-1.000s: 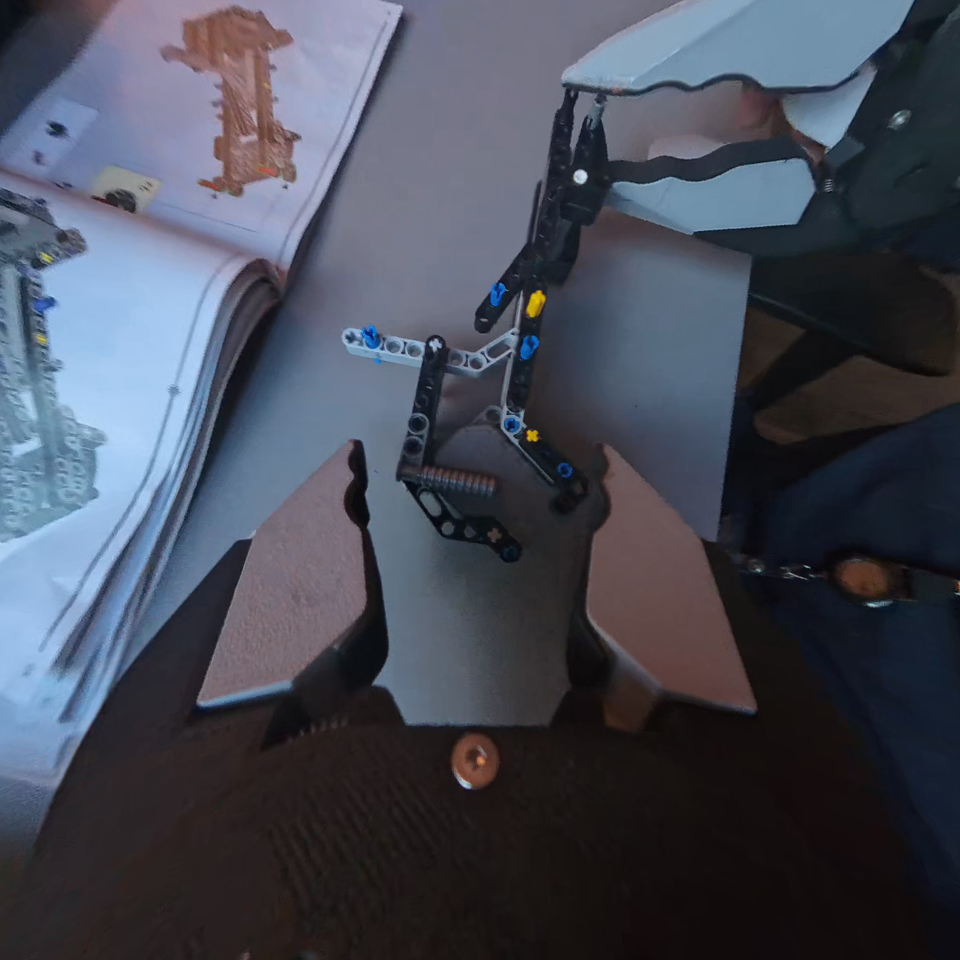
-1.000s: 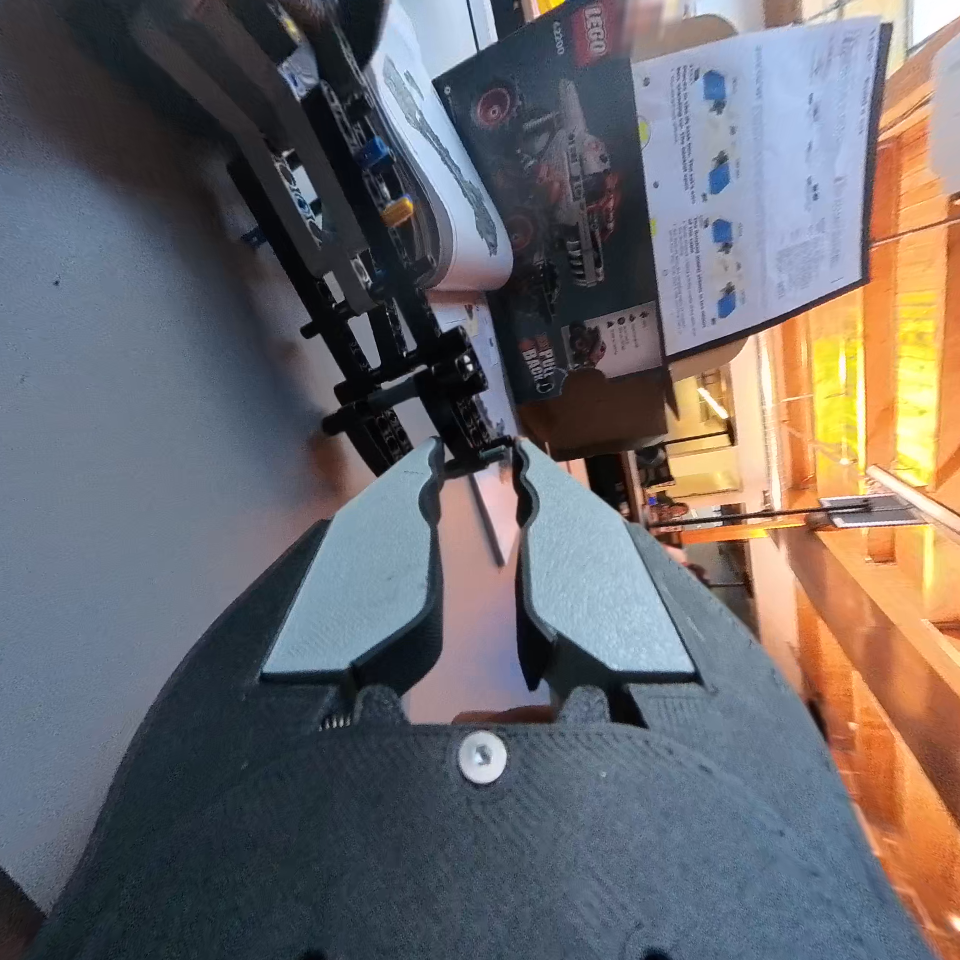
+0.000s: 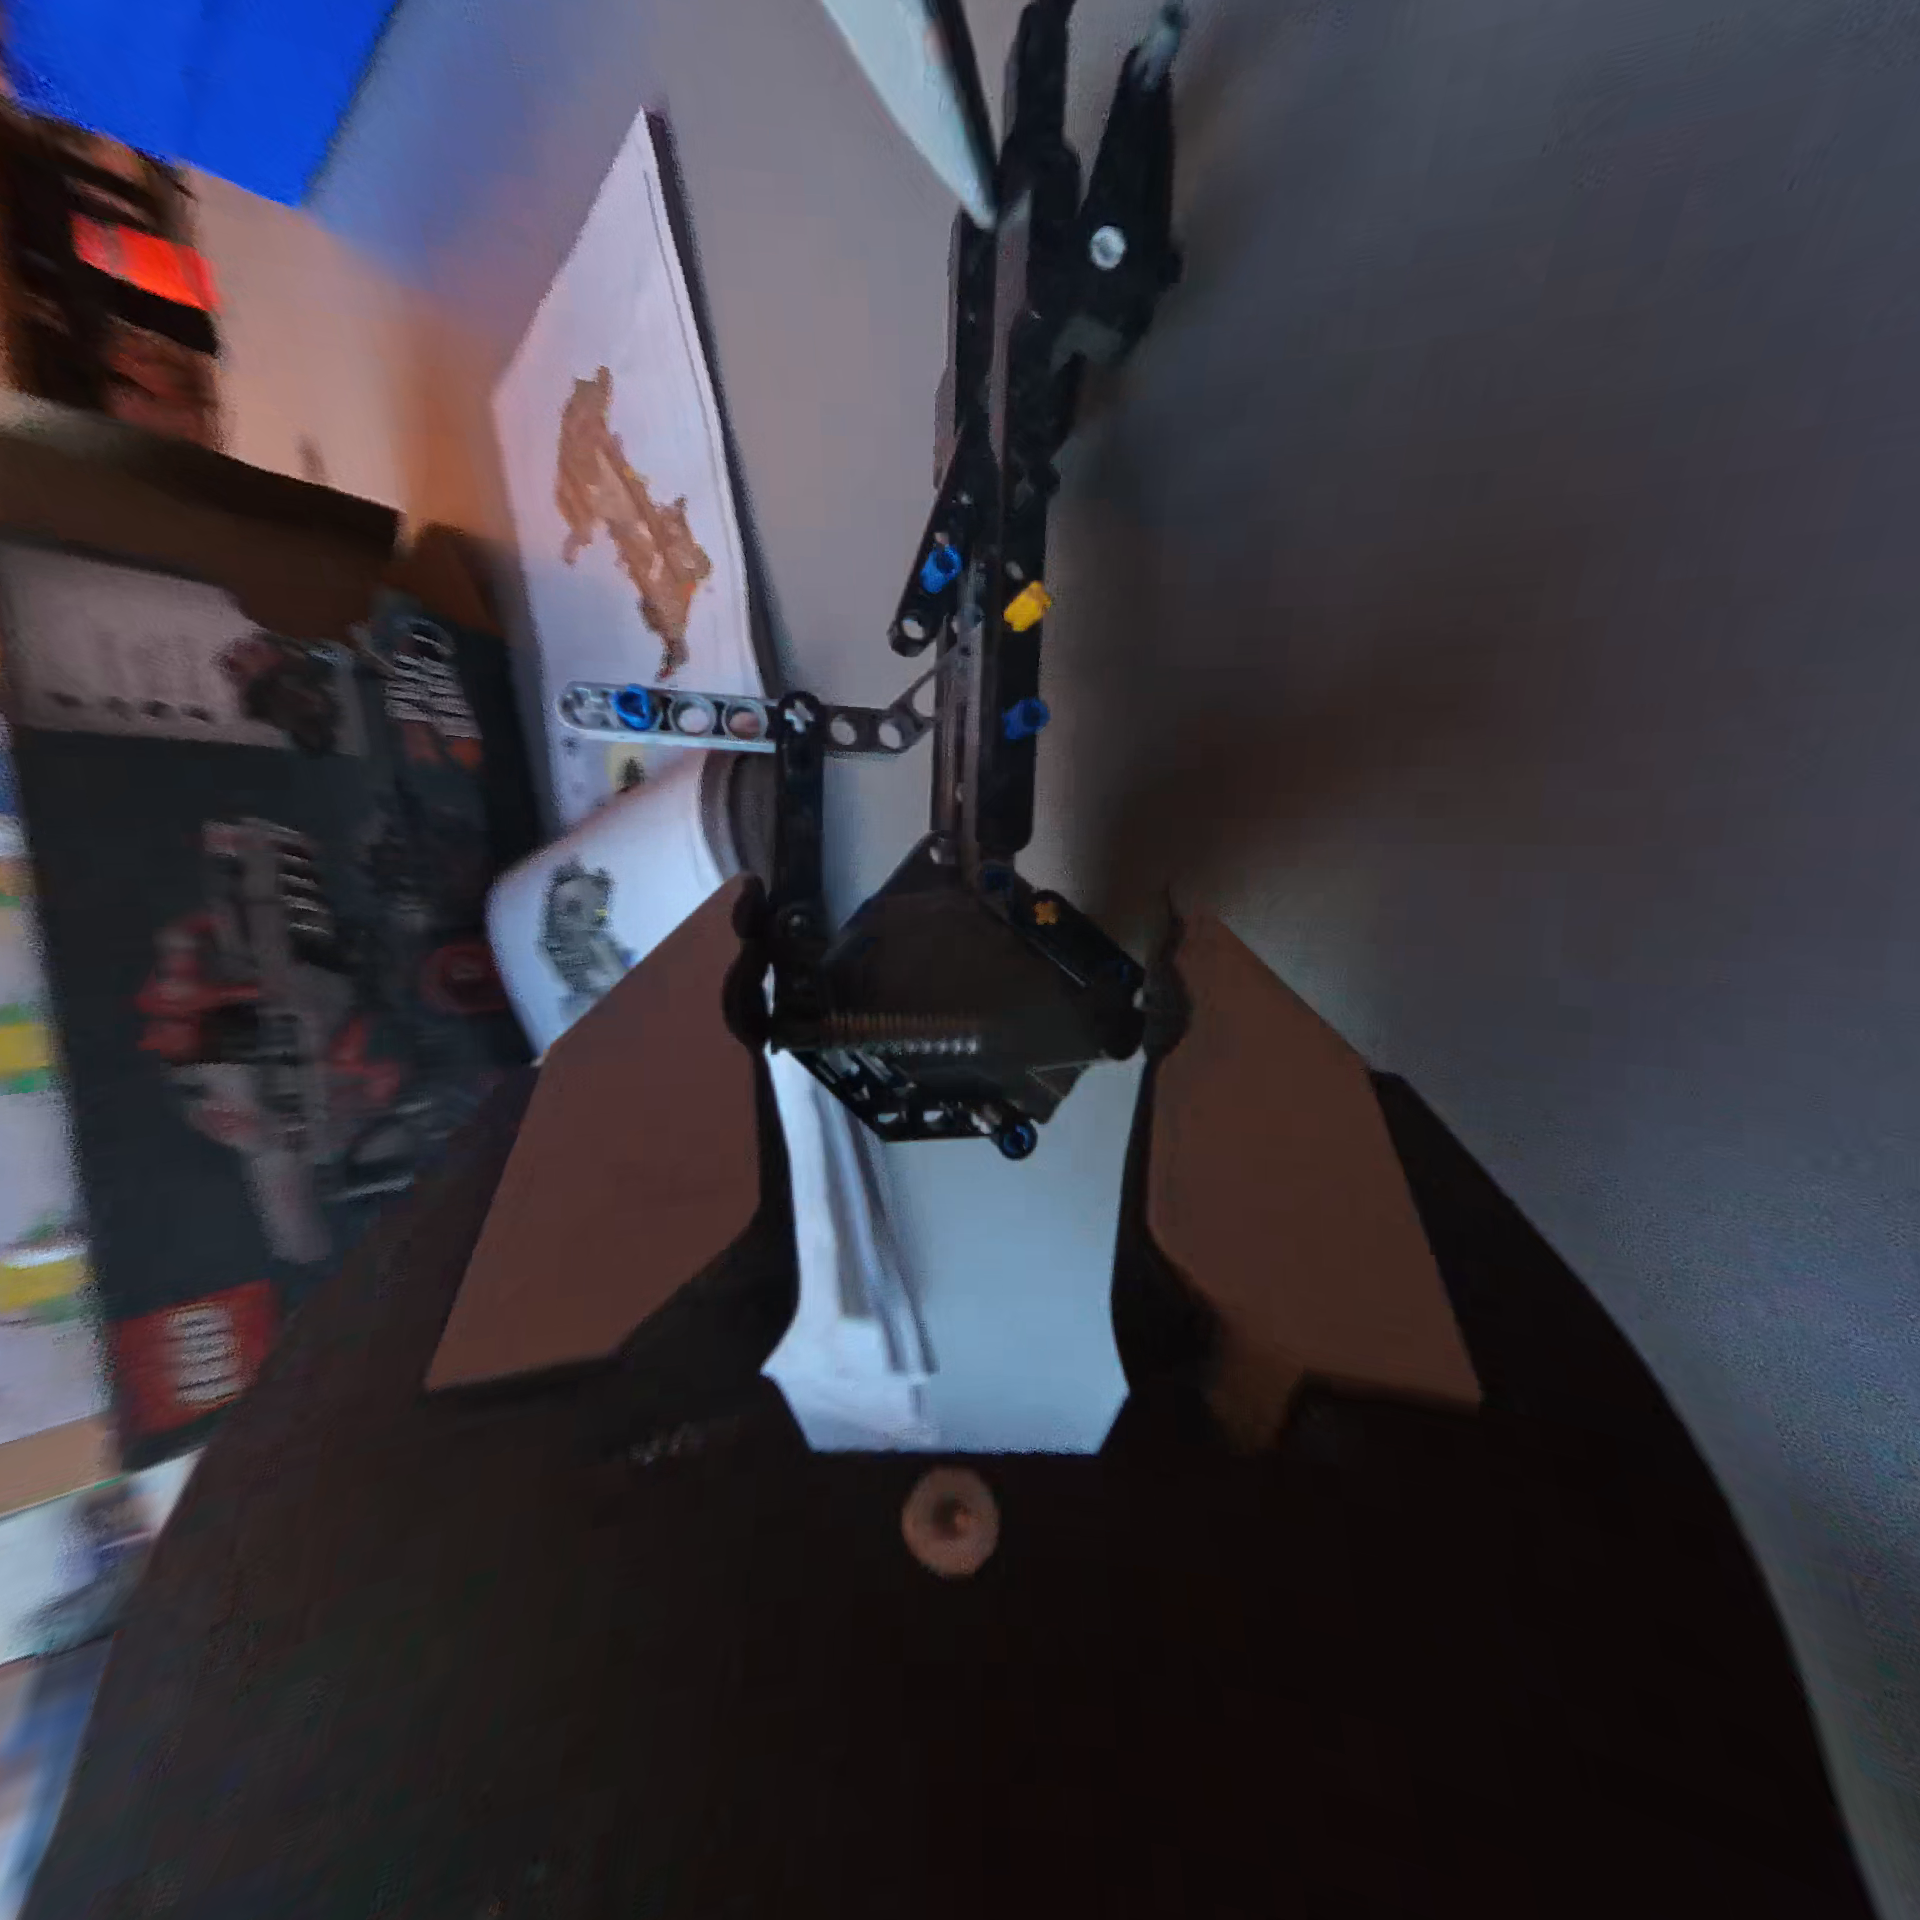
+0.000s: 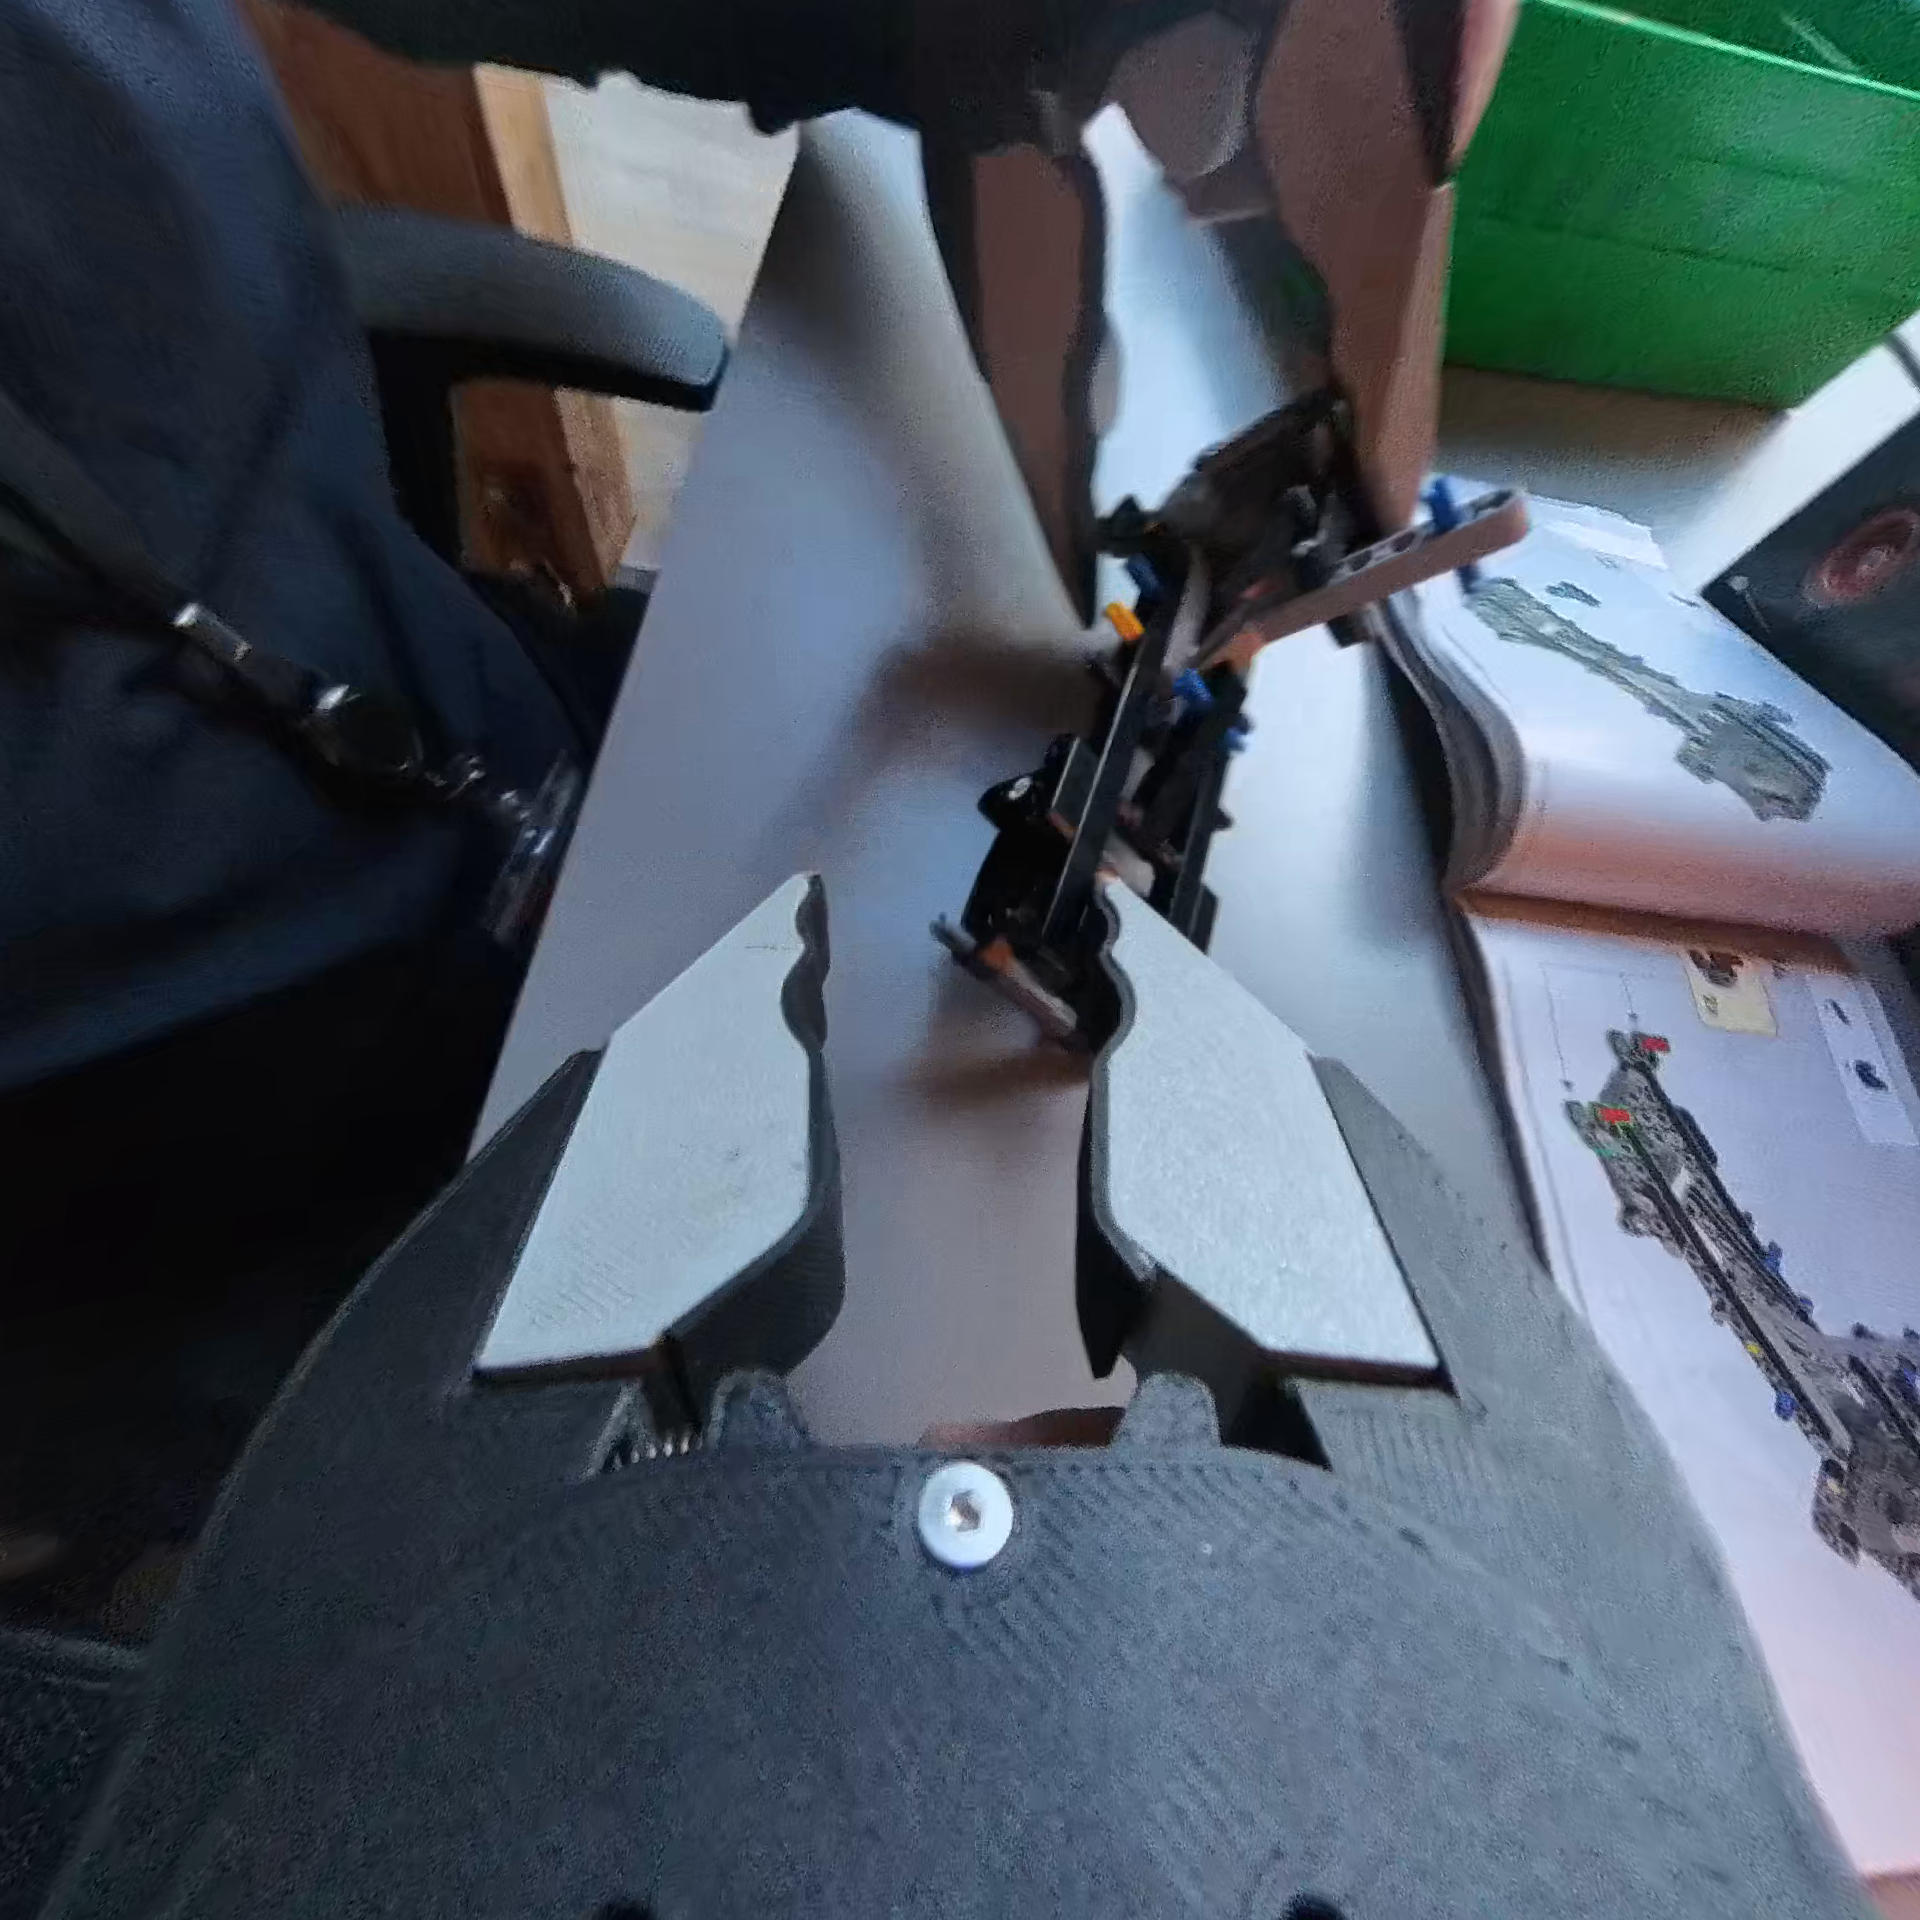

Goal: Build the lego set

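Right gripper (image 4: pixel 956 956): fingers parted now and holding nothing. A second ago they pinched the tail of the build; that grip is let go, with one fingertip just beside the tail end.
Left gripper (image 3: pixel 951 977): clenched on the lego frame (image 3: pixel 997 644) at its black geared end, a finger on either side. It was standing wide a second ago, so the hold has passed from right to left.
Frame, right wrist view: the lego frame (image 4: pixel 1132 790) slants up from the grey table (image 4: pixel 831 623) toward the left gripper's fingers; whether the tail touches the tabletop I cannot tell, it is blurred.
Grey beam (image 3: pixel 675 715): juts sideways with a blue pin, apart from everything else.
Farther off: the open instruction book (image 4: pixel 1662 727), then the set's dark box (image 3: pixel 270 935) at the back.
Meaning for the build: handover looks complete, and the right gripper seems free to fetch the next part.
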